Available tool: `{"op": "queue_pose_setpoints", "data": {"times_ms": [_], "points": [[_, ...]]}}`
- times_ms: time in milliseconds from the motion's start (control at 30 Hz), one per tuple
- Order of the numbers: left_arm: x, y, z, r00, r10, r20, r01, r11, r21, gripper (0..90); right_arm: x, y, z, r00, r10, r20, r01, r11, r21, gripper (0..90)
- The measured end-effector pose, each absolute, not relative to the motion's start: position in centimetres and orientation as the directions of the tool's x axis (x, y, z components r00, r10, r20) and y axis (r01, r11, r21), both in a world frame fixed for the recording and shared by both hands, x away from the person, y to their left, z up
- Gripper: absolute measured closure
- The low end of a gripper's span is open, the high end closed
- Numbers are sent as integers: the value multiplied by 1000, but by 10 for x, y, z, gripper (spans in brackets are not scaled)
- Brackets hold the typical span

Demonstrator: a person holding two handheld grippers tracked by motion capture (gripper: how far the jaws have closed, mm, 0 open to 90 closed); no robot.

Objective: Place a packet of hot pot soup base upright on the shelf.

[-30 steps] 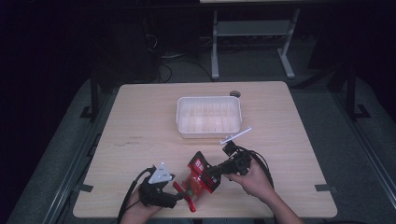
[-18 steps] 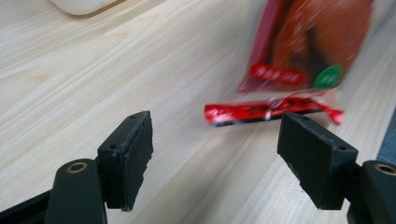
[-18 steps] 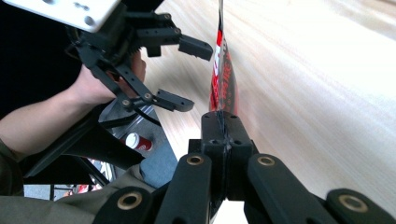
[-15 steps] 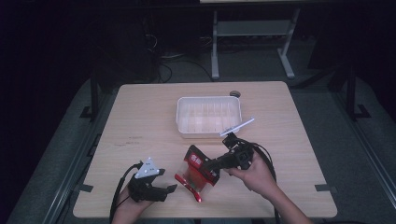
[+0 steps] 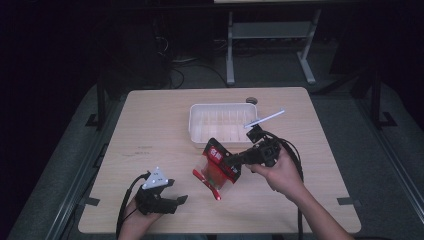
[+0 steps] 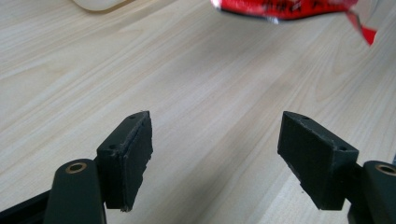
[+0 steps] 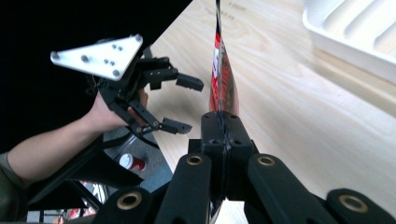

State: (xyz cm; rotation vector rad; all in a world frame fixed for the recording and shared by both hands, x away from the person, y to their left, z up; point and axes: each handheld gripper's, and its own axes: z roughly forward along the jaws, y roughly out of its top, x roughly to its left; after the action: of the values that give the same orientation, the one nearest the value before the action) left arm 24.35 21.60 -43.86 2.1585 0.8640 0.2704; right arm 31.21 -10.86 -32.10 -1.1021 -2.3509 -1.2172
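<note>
Here the right gripper (image 7: 223,122) has its jaws pinching the red packet (image 5: 218,167) clear of the tabletop (image 5: 160,125); next, carry it to the white tray (image 5: 222,121) beyond; left gripper (image 6: 217,151) has its jaws spread.

The table (image 5: 165,125) is lit from above in the high view, while the surroundings are left almost black. A soft shadow is cast on the wood beneath the red packet (image 5: 218,170). That view is slightly soft and grainy. In the left gripper view the wood grain is evenly and brightly lit; the packet edge (image 6: 289,9) is blurred. In the right gripper view the near jaws are rendered out of focus.
</note>
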Motion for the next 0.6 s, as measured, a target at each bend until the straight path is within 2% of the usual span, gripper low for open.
{"op": "queue_pose_setpoints", "data": {"times_ms": [600], "points": [[245, 226, -437, 724, 685, -87, 500, -434, 750, 238, 341, -117, -286, -620, 564, 546, 763, 273, 586, 886]]}}
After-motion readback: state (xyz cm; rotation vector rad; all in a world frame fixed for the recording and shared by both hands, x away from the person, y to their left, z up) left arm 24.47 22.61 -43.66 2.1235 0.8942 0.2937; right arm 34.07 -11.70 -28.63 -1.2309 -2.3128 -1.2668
